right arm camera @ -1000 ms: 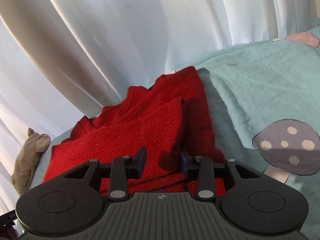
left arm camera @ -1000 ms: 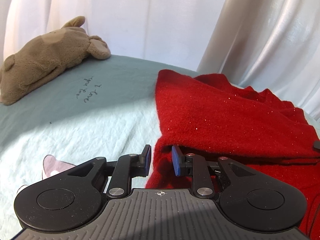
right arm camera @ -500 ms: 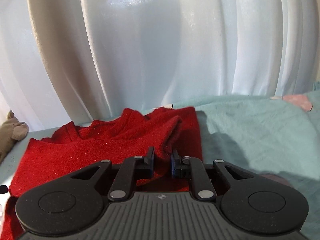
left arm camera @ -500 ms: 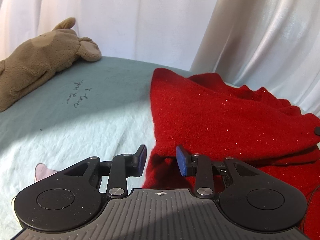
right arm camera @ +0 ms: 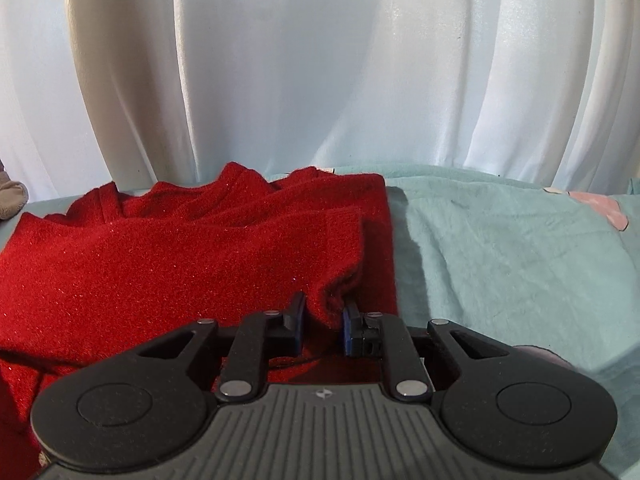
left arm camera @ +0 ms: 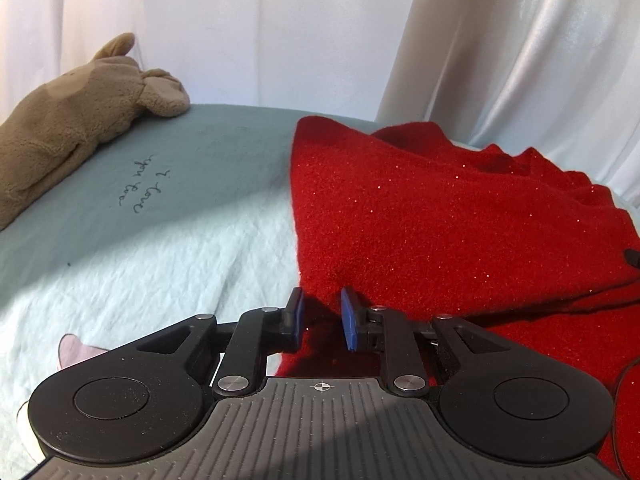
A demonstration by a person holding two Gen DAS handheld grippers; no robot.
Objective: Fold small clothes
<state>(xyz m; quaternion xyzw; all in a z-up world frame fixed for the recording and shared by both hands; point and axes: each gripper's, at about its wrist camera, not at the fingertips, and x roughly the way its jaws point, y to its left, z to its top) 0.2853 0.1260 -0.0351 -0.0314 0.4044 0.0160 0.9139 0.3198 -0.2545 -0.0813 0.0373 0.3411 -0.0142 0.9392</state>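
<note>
A red knitted garment [left arm camera: 440, 220] lies half folded on the pale green bedsheet [left arm camera: 160, 264]. My left gripper [left arm camera: 322, 316] sits at the garment's near left corner. Its jaws are closing, with the cloth's edge lying low between the blue pads [left arm camera: 349, 320], whose inner faces still show. In the right wrist view the same garment [right arm camera: 160, 264] spreads to the left. My right gripper [right arm camera: 323, 322] is at its near right corner, shut on a raised fold of the red cloth that bunches up between its pads.
A tan plush toy [left arm camera: 76, 120] lies at the back left of the bed, near handwriting on the sheet [left arm camera: 140, 184]. White curtains [right arm camera: 320, 60] hang close behind the bed. Bare sheet [right arm camera: 520, 260] with mushroom prints stretches to the right of the garment.
The right gripper rolled level and shut on the garment's right fold. The left gripper widened, then narrowed again at the left corner, and shifted slightly along the edge.
</note>
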